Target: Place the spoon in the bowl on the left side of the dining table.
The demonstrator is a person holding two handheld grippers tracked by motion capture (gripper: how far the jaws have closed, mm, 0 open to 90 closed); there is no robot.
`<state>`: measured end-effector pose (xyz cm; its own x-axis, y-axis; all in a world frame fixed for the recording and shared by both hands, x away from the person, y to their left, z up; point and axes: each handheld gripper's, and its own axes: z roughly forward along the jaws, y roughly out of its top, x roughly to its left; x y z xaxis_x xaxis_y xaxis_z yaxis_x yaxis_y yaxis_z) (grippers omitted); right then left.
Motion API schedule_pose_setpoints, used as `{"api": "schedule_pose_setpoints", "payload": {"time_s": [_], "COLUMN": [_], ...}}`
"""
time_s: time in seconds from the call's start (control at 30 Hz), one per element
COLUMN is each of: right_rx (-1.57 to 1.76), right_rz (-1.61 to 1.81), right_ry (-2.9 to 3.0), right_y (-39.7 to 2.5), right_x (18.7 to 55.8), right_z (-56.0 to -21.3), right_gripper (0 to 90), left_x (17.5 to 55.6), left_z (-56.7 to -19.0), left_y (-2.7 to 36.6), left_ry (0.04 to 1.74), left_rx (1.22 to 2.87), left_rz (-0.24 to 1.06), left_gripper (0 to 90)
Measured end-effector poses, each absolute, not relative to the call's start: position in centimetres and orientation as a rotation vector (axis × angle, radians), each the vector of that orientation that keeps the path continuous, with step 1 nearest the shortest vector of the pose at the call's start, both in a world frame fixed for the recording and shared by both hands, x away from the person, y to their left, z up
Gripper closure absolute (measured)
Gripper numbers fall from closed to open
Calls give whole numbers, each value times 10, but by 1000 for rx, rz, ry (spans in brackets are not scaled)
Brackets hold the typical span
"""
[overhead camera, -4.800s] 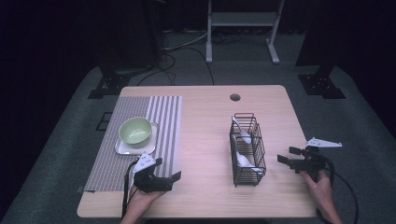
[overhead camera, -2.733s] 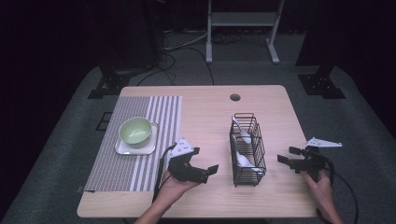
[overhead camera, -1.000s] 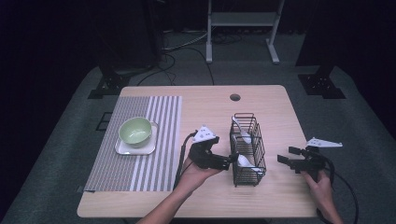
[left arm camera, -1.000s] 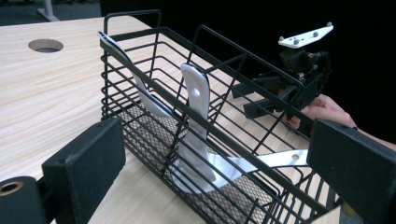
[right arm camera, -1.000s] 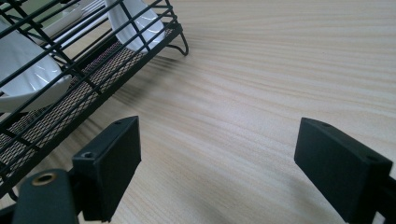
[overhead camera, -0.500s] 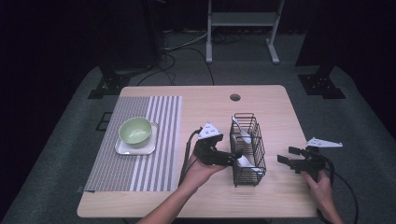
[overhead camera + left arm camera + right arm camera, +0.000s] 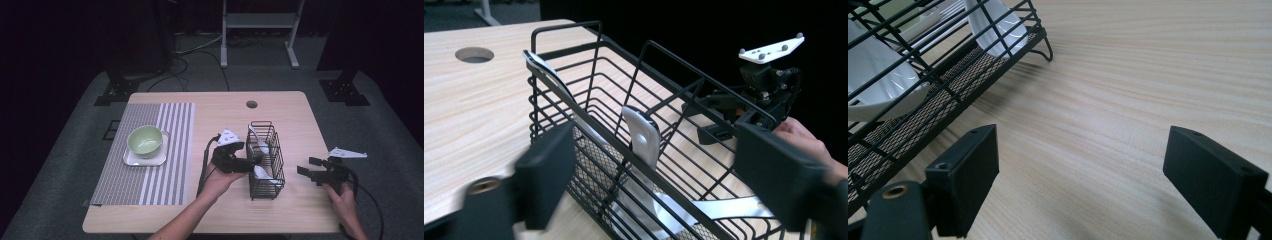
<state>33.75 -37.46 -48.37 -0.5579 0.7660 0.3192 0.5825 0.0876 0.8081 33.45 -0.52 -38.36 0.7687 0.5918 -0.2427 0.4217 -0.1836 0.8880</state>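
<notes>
With our left claw (image 7: 248, 163) spread wide at the wire basket (image 7: 264, 159) mid-bench, we should straddle one white spoon (image 7: 642, 137) squarely, while the right claw (image 7: 311, 171) idles open.

- Wire basket (image 7: 266, 160): black.
- Spoons (image 7: 641, 145) inside it: white.
- Bowl (image 7: 145, 140): pale green, on a white plate (image 7: 135, 159).
- Placemat (image 7: 150, 180): grey-and-white stripes.
- Worktop (image 7: 290, 115): light wood grain.

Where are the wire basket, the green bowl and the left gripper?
wire basket (image 7: 274, 150): high view, right side wall.
green bowl (image 7: 145, 139): high view, inside of the bowl.
left gripper (image 7: 251, 164): high view, between its fingertips at the basket's side.
</notes>
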Motion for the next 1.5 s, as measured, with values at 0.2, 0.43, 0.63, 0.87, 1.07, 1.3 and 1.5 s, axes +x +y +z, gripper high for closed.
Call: {"api": "schedule_pose_setpoints", "payload": {"time_s": [0.2, 0.43, 0.63, 0.87, 1.07, 1.3, 1.5], "right_rx": [1366, 1368, 1369, 1369, 1368, 1371, 1368], "right_rz": [1471, 1476, 1479, 1481, 1483, 1483, 1484], "right_ry": [2169, 2169, 2167, 2166, 2164, 2164, 2164], "right_y": [-375, -375, -375, -376, -376, -376, -376], "right_x": [337, 337, 337, 337, 337, 337, 337], "right_z": [-484, -484, -483, -483, -483, -483, -483], "right_gripper": [136, 136, 136, 136, 135, 136, 135], "left_x": [336, 338, 337, 335, 331, 329, 326], "left_z": [-384, -384, -384, -384, -386, -386, -386], "left_y": [-7, -7, -6, -4, -4, -4, -5], "left_ry": [788, 782, 754, 753, 751, 754, 758], "left_rx": [1819, 1812, 1815, 1800, 1777, 1749, 1727], "left_rz": [214, 224, 224, 225, 222, 179, 144], "left_gripper": [405, 544, 659, 739, 805, 840, 849]}}
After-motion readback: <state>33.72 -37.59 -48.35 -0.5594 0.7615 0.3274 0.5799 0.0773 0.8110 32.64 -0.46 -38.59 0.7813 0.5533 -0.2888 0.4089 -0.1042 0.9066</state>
